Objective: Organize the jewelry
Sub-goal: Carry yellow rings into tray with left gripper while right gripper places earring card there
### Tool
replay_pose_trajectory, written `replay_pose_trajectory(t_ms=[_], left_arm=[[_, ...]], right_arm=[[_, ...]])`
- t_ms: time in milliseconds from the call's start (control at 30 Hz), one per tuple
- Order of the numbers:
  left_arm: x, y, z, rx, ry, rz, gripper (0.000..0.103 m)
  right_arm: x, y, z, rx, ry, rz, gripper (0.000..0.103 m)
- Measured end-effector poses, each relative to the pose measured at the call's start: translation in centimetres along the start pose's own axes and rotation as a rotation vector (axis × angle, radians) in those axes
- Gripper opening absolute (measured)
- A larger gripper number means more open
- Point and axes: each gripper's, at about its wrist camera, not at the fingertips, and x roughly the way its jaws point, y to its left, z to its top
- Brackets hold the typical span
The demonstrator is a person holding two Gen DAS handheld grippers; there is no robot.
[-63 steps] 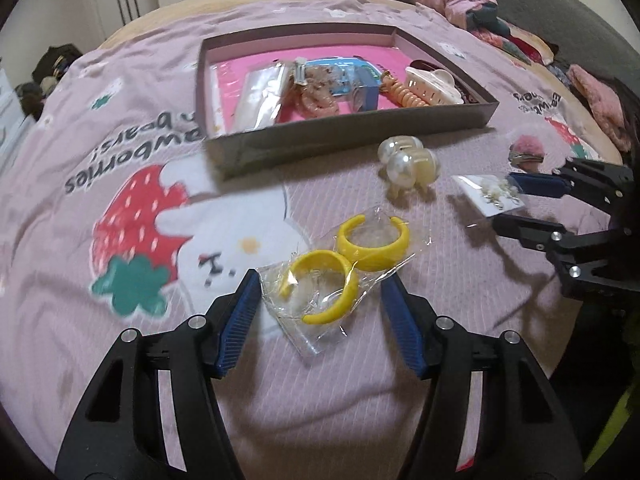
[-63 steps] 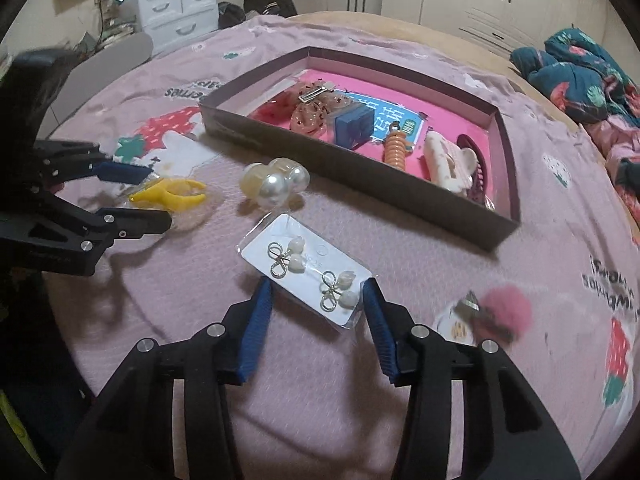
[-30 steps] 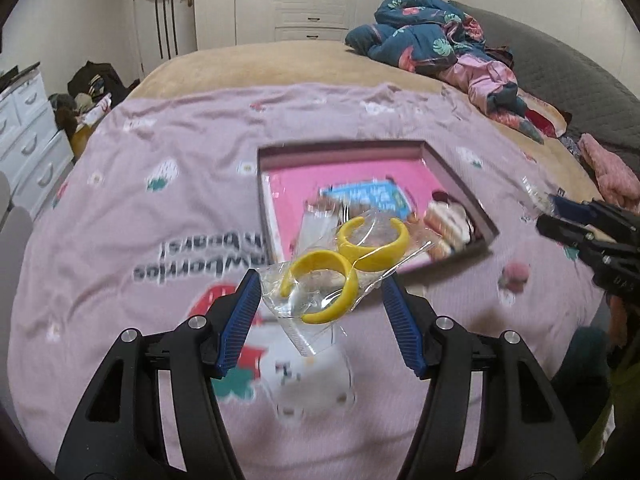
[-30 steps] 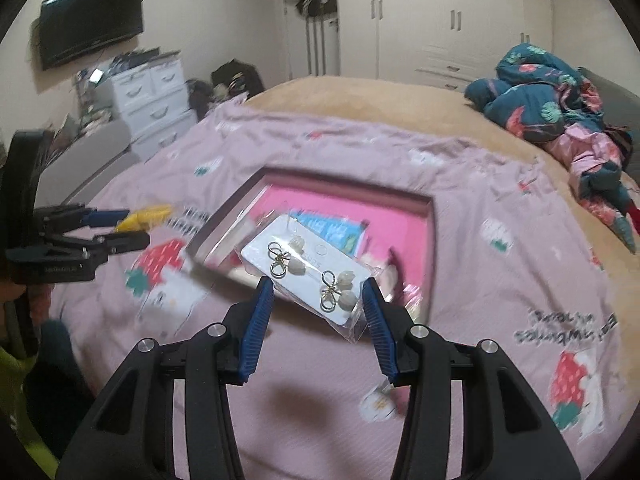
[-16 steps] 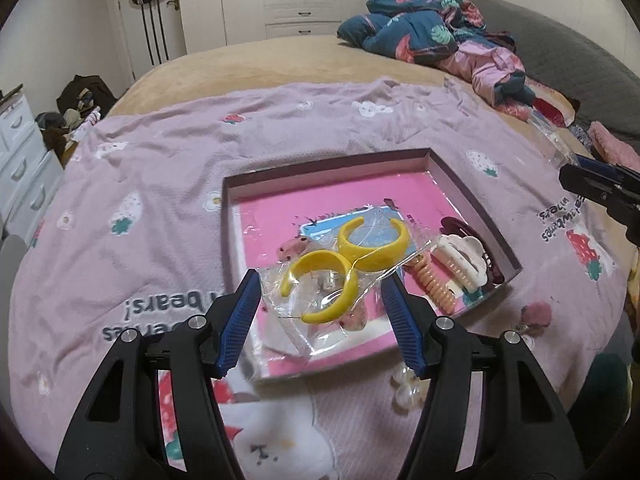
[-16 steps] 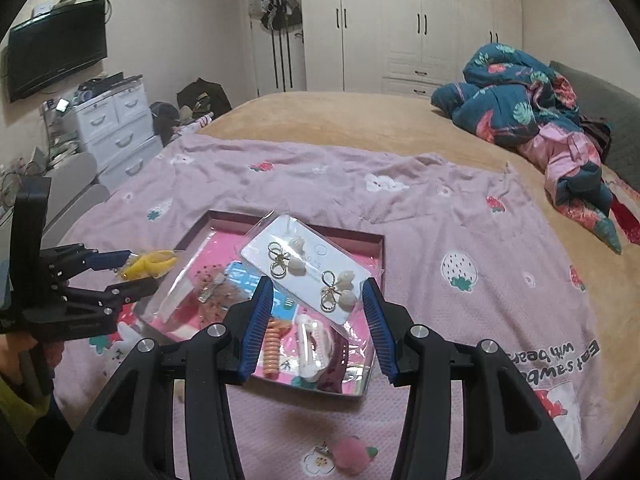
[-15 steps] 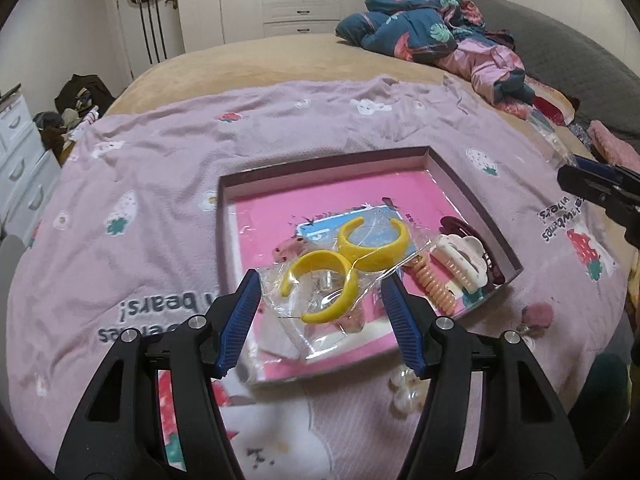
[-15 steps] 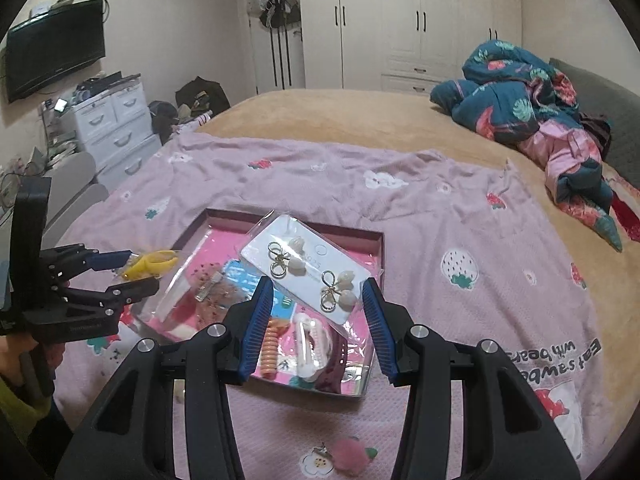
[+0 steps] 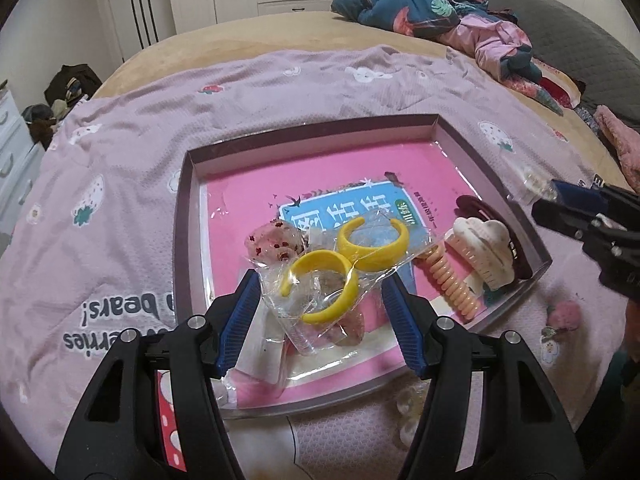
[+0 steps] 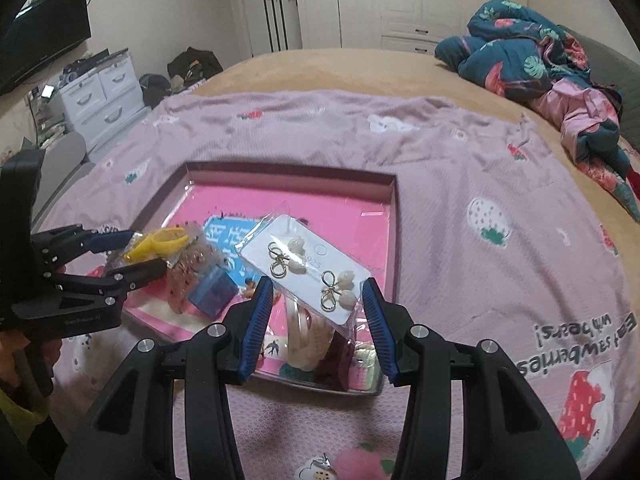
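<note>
bed [image 10: 320, 64] | lilac strawberry blanket [image 9: 120, 208] | on it: shallow tray [image 9: 496, 168], pink pompom [image 9: 562, 312]

Since 2.1 s ago the bag of yellow earrings [image 9: 344, 264] has been lifted off the pink blanket [image 9: 120, 200] by the left gripper [image 9: 324, 316] and carried over the tray [image 9: 182, 240]; it is now held above the tray's near half, toward 6 o'clock in the left wrist view. The earring card [image 10: 310, 274] has likewise been raised from the blanket by the right gripper [image 10: 318, 320] and brought over the tray's near right corner. Over the last half second both grippers have been lowered closer to the tray, which now fills more of each view. The pearl clip [image 9: 408, 420] has been left behind at 5 o'clock, outside the tray
</note>
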Motion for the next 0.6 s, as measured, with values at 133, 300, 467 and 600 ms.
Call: replay_pose_trajectory(t_ms=[133,300,467,600], left_arm=[[0.6,0.1,-0.1,-0.002,0.011,-0.002,0.055],[1.0,0.1,-0.3,0.003,0.019,-0.006,0.056],[0.4,0.1,-0.4,-0.003,0.010,-0.005,0.062],[-1.3,0.0,-0.3,-0.007,-0.022,-0.004,0.072]], right_arm=[[1.3,0.4,-0.3,-0.008,0.031,0.006,0.046],[2.0,0.7,-0.6,-0.006,0.051,0.005,0.049],[0.1,0.3,-0.9,0.002,0.012,-0.011,0.066],[-2.6,-0.7,-1.3,0.025,-0.032,-0.039,0.071]])
